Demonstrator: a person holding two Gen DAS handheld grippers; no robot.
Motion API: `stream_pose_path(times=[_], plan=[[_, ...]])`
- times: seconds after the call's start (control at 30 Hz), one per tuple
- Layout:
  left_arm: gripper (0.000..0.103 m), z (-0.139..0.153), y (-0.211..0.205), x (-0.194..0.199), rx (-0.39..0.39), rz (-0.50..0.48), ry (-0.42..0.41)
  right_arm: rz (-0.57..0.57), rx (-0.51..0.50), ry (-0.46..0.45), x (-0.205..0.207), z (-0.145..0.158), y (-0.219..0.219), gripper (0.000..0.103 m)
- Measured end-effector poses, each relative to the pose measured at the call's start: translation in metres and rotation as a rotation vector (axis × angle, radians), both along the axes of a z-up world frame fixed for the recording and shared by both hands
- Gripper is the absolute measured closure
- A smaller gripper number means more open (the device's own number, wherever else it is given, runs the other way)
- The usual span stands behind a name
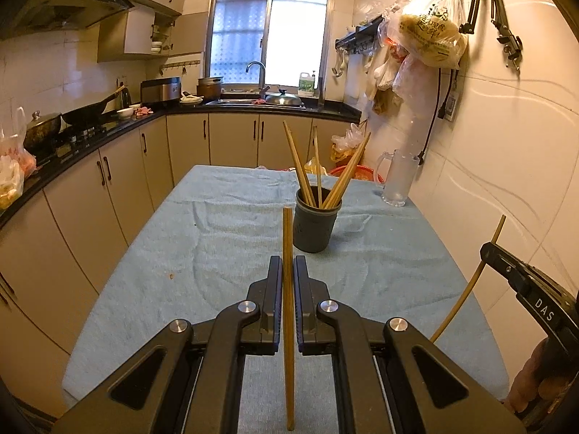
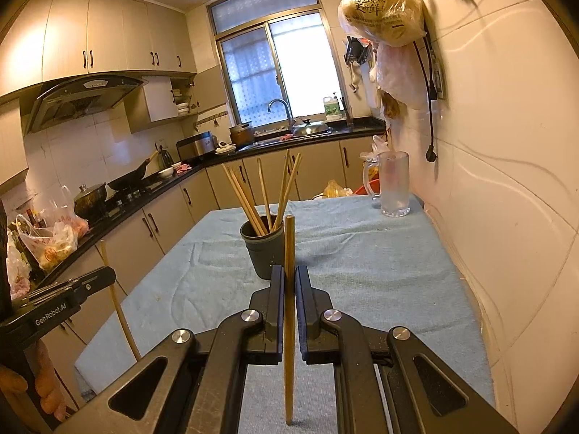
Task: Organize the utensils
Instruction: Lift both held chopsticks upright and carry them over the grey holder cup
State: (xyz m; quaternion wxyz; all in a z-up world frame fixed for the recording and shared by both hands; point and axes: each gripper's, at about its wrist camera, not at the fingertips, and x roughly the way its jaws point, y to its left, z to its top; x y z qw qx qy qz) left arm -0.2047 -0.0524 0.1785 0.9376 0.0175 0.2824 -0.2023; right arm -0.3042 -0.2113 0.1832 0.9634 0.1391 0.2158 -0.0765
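Stretching toward twelve o'clock in both wrist views, the table [image 1: 224, 217] wears a rumpled blue cloth [image 1: 391, 253], with the white tiled wall [image 1: 506, 152] along its three o'clock side and the black-topped kitchen counter [image 1: 108, 133] curving round from nine o'clock to the sink under the window [image 1: 271, 36]. On the cloth's far corner, near two o'clock in the left view, stands a frosted glass mug [image 1: 397, 177], well apart from the dark grey cup [image 1: 316, 222] that sits upright near the middle of the table. That cup holds a handful of wooden chopsticks [image 1: 298, 164], their tips fanned out above its rim. The left gripper [image 1: 288, 264] is clamped on a single chopstick [image 1: 288, 322], which runs between the fingers from six o'clock up toward twelve, its tip ending just at ten o'clock of the cup. The right gripper [image 2: 288, 275] likewise squeezes another chopstick [image 2: 289, 325], whose upper end overlaps the cup's right edge in that view. Each gripper shows at the edge of the other's view, at four o'clock in the left one and at eight o'clock in the right one, with its chopstick poking out.
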Motion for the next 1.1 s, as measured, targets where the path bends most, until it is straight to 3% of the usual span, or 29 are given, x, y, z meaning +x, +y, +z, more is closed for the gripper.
stream_pose_path(times=[0.5,1.1], plan=[[0.097,-0.005,-0.003,0.016,0.088,0.041,-0.006,0.015,-0.010,0.004,0.014,0.005,-0.005,0.096],[0.098,0.000,0.011,0.041,0.067,0.032,-0.001,0.058,-0.035,0.027,0.046,0.013,0.007,0.096]])
